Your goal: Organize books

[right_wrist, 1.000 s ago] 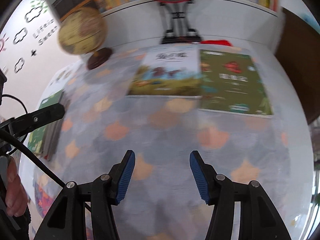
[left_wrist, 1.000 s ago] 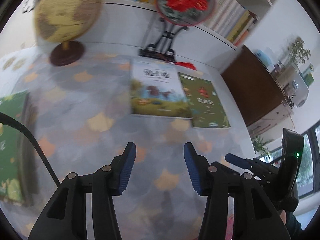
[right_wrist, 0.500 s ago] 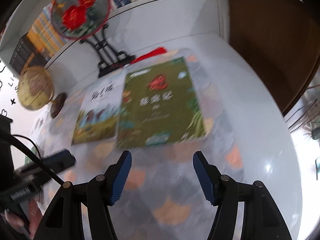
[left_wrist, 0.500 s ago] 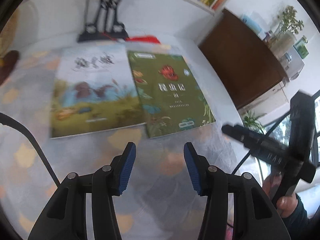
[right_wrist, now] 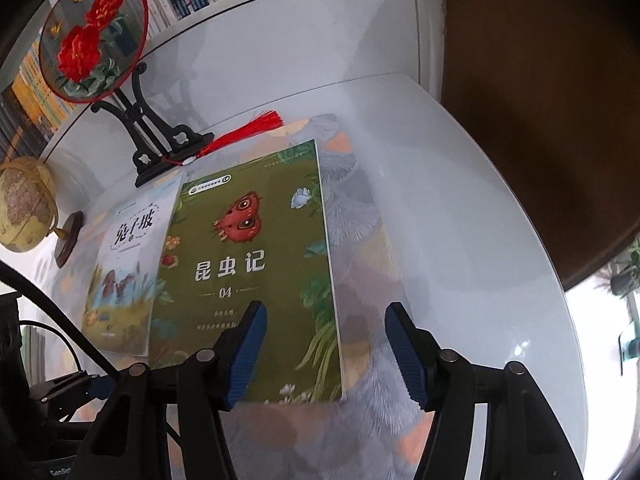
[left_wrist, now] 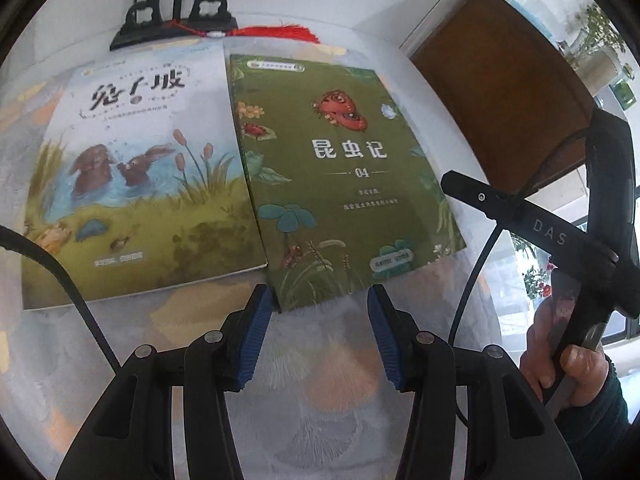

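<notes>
- Blue ribbed pads line the black plastic fingers of the left hand-held gripper [left_wrist: 316, 332]; its jaws stand apart with nothing between them, just short of the near edge of the green book [left_wrist: 340, 184].
- Same blue pads on the right hand-held gripper [right_wrist: 324, 356]: its jaws have just been closing, yet they stand apart and grasp nothing. In the right wrist view the left finger [right_wrist: 244, 356] overlaps the book's cover and the right finger lies past its right edge, so the lower right part of the book shows between them, without visible contact.
- Green book: a flat, thin paperback with a glossy cover, lying face up on the table [right_wrist: 460, 240]. White Chinese title, "04" below it, a red-orange insect above, leaves and small flowers round the edges.
- Just left of it lies the pale book [left_wrist: 132, 168], edge to edge with the green one, also flat and face up: a soft painted scene of two brown rabbits, reeds, blue water and yellow-green grass under a brushed black title.
- Both rest on a thin cloth [left_wrist: 320, 400] printed with grey and orange fan-shaped leaves over the smooth white table.
- Behind the books: a black carved stand [right_wrist: 152, 136] carrying a round fan [right_wrist: 92, 36] embroidered with red flowers, and a red tassel [right_wrist: 248, 130] on the table.
- Farther left, a yellowed globe [right_wrist: 24, 204] on a round wooden base.
</notes>
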`<state>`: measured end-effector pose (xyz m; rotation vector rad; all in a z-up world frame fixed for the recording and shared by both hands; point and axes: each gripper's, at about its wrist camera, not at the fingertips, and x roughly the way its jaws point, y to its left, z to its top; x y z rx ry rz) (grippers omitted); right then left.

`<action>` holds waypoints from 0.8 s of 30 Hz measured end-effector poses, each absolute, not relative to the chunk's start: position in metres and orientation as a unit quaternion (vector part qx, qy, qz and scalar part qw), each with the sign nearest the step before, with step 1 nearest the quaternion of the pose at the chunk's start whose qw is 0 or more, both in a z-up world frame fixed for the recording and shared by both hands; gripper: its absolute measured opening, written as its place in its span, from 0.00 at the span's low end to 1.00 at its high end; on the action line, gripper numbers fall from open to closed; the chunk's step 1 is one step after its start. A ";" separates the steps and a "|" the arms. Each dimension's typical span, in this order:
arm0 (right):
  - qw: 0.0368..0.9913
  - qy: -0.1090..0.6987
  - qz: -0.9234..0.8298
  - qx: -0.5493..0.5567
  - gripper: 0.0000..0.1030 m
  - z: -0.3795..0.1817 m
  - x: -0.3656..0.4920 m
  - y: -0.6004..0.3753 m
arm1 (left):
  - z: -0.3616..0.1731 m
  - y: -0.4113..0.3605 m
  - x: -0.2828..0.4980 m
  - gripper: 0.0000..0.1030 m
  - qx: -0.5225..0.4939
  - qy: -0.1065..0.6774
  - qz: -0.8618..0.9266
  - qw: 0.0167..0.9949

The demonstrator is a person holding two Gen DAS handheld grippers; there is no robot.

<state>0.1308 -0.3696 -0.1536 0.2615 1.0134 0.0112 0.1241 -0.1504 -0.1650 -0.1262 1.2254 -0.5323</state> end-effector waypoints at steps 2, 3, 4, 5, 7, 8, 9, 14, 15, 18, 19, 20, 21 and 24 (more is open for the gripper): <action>0.868 0.484 0.006 0.112 0.47 -0.158 0.135 -0.366 | -0.168 -0.150 0.125 0.46 -0.063 0.567 -0.246 0.783; 0.867 0.486 0.009 0.109 0.47 -0.160 0.137 -0.365 | -0.167 -0.150 0.126 0.46 -0.063 0.565 -0.246 0.785; 0.866 0.489 0.009 0.106 0.47 -0.163 0.141 -0.363 | -0.167 -0.150 0.127 0.46 -0.062 0.564 -0.245 0.786; 0.865 0.491 0.004 0.103 0.47 -0.166 0.144 -0.363 | -0.167 -0.151 0.127 0.46 -0.062 0.563 -0.243 0.787; 0.861 0.498 0.003 0.106 0.47 -0.173 0.150 -0.362 | -0.167 -0.152 0.129 0.46 -0.063 0.561 -0.245 0.788; 0.858 0.501 0.005 0.111 0.47 -0.177 0.152 -0.363 | -0.167 -0.153 0.129 0.46 -0.063 0.560 -0.247 0.788; 0.858 0.501 0.007 0.115 0.47 -0.178 0.153 -0.362 | -0.167 -0.154 0.128 0.46 -0.058 0.558 -0.247 0.790; 0.862 0.499 0.023 0.089 0.47 -0.175 0.151 -0.346 | -0.164 -0.156 0.122 0.46 -0.043 0.551 -0.252 0.794; 0.862 0.501 0.022 0.081 0.48 -0.175 0.149 -0.344 | -0.164 -0.154 0.122 0.46 -0.047 0.553 -0.255 0.792; 0.858 0.505 0.025 0.088 0.48 -0.174 0.137 -0.342 | -0.162 -0.147 0.109 0.46 -0.054 0.560 -0.264 0.783; 0.856 0.508 0.028 0.094 0.48 -0.173 0.130 -0.341 | -0.162 -0.145 0.104 0.46 -0.054 0.562 -0.267 0.781; 0.854 0.510 0.031 0.097 0.48 -0.173 0.121 -0.339 | -0.162 -0.143 0.093 0.46 -0.052 0.566 -0.270 0.777; 0.852 0.513 0.032 0.098 0.48 -0.173 0.111 -0.335 | -0.163 -0.141 0.086 0.46 -0.050 0.569 -0.270 0.775; 0.846 0.524 0.036 0.088 0.49 -0.174 0.079 -0.315 | -0.167 -0.133 0.051 0.46 -0.038 0.578 -0.270 0.769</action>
